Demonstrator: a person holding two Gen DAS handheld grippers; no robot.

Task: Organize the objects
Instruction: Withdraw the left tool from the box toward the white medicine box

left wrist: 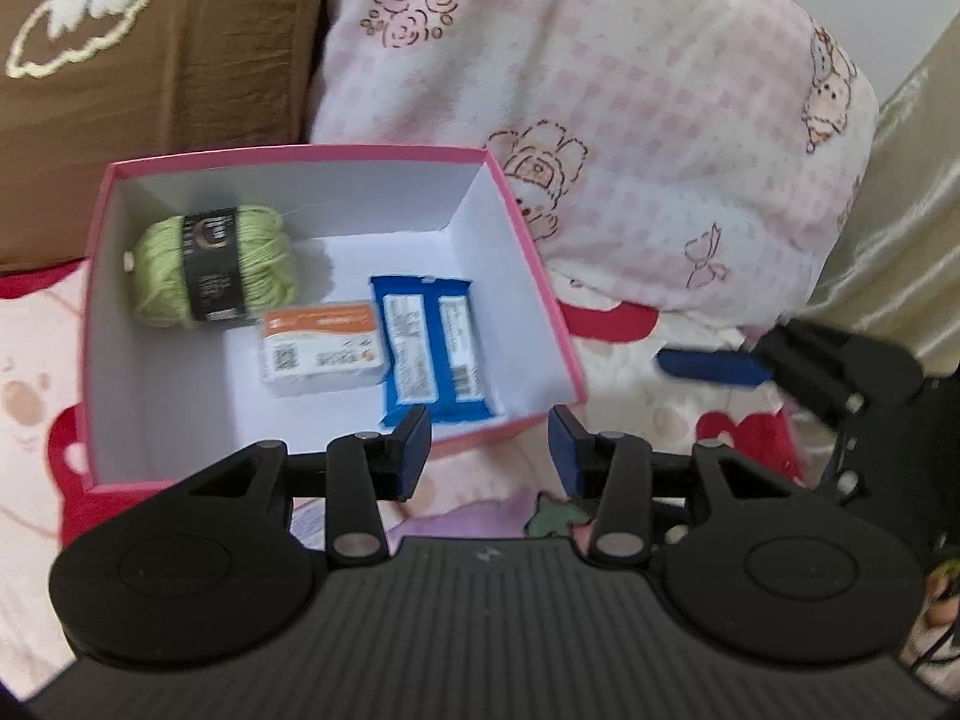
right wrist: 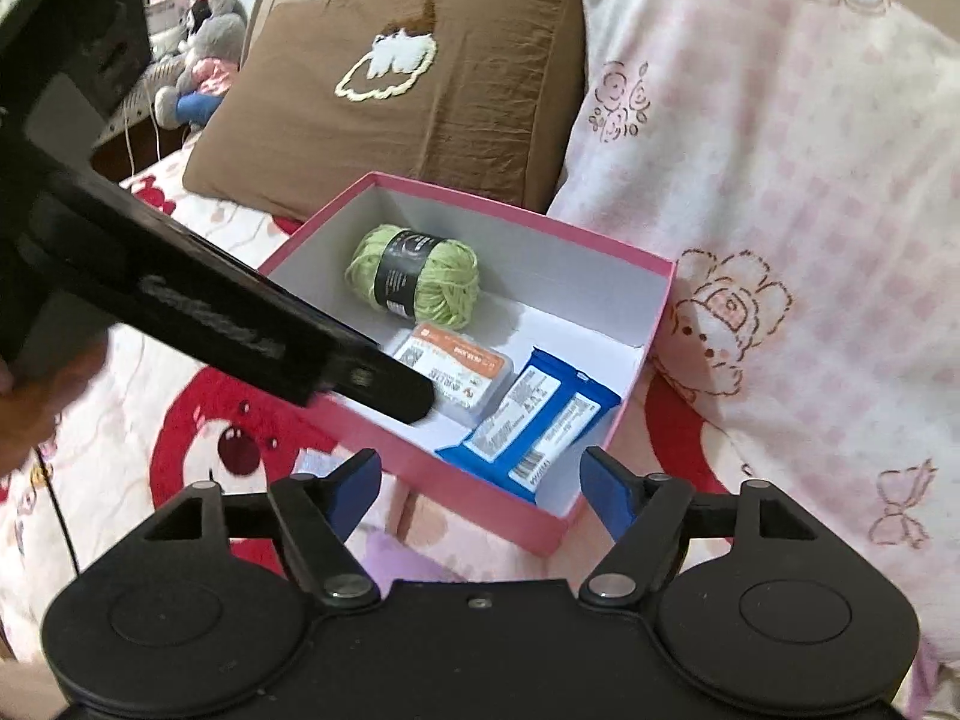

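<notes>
Both the left claw (left wrist: pixel 490 450) and the right claw (right wrist: pixel 480 495) stood apart and empty. The pink box (left wrist: pixel 528 228) on the bed (right wrist: pixel 198 414) held green yarn (left wrist: pixel 216 264), an orange-white packet (left wrist: pixel 321 348) and a blue packet (left wrist: pixel 432 348).

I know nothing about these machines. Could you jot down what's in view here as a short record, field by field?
Setting: a bed with a cartoon-print bedspread, a brown pillow and a pink checked pillow
Container: open pink box, white inside, lying on the bedspread
In the box: green yarn ball, orange-and-white small box, blue packet
Left gripper: open, nothing between its pads
Right gripper: open, empty, held just in front of the pink box
Background: plush toy beside the bed
</notes>
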